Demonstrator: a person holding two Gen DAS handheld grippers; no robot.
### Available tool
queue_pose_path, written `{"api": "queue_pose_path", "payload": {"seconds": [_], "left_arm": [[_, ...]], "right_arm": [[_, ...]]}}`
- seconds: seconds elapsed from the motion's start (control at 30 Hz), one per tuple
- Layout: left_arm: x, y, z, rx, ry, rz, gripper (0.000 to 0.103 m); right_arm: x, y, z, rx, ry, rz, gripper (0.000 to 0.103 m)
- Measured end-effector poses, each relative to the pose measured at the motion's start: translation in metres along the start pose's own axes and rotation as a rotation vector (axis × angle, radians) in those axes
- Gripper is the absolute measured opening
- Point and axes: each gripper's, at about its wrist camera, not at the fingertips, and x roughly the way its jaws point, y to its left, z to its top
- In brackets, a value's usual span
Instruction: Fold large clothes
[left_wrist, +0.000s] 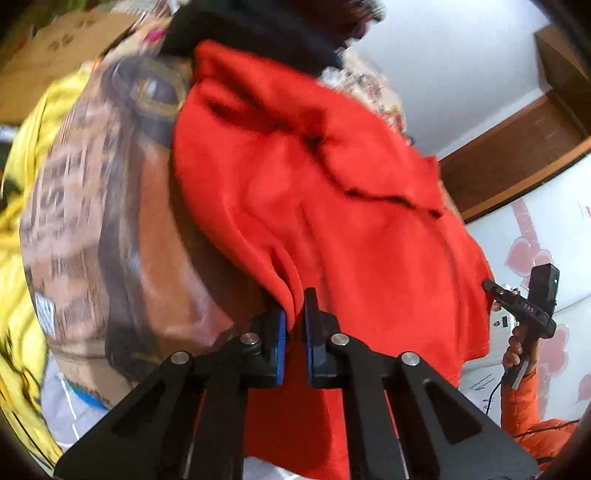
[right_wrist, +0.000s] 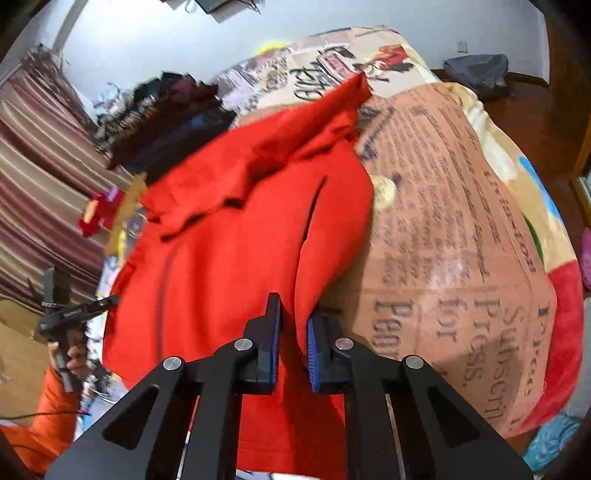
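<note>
A large red garment lies spread over a bed and is lifted at its near edge; it also shows in the right wrist view. My left gripper is shut on a fold of the red garment at its near left edge. My right gripper is shut on a fold at the garment's near right edge. Each gripper shows in the other's view, held in a hand: the right one and the left one. A loose flap of the garment points toward the far end of the bed.
A blanket with newspaper print covers the bed. Dark clothes are piled at the far side. Yellow fabric lies at the left. A striped curtain and a wooden door frame border the room.
</note>
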Motion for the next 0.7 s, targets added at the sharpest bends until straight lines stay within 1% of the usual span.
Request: {"api": "queue_pose_path", "payload": {"seconds": [0.1,0.2,0.3,0.37,0.47,0.57,0.63,0.7], "left_arm": [[-0.021,-0.017,0.017,0.040,-0.061,0.005,0.006],[-0.048,-0.038,0.040,0.080,-0.156,-0.008,0.006],[-0.065,-0.051,0.065,0.107,-0.240,0.010,0.006],[-0.068,-0.051,0.083,0.103,-0.278,0.036,0.006],[-0.065,-0.042,0.103,0.087,-0.313,0.096,0.006],[-0.048,-0.024,0.123,0.054,-0.330,0.173,0.006],[-0.029,-0.013,0.134,0.037,-0.326,0.223,0.006],[-0.011,-0.002,0.143,0.017,-0.306,0.260,0.006]], "right_arm": [[-0.005,0.018,0.018,-0.052,-0.032,0.011,0.010],[-0.010,0.033,0.040,-0.090,-0.080,0.029,0.010],[-0.013,0.044,0.066,-0.125,-0.142,0.015,0.010],[-0.013,0.043,0.082,-0.130,-0.182,-0.008,0.010],[-0.007,0.032,0.106,-0.090,-0.226,-0.034,0.009],[0.008,0.016,0.121,-0.052,-0.237,-0.084,0.009],[0.026,0.005,0.132,-0.032,-0.226,-0.127,0.009],[0.038,-0.005,0.140,-0.010,-0.200,-0.137,0.009]]}}
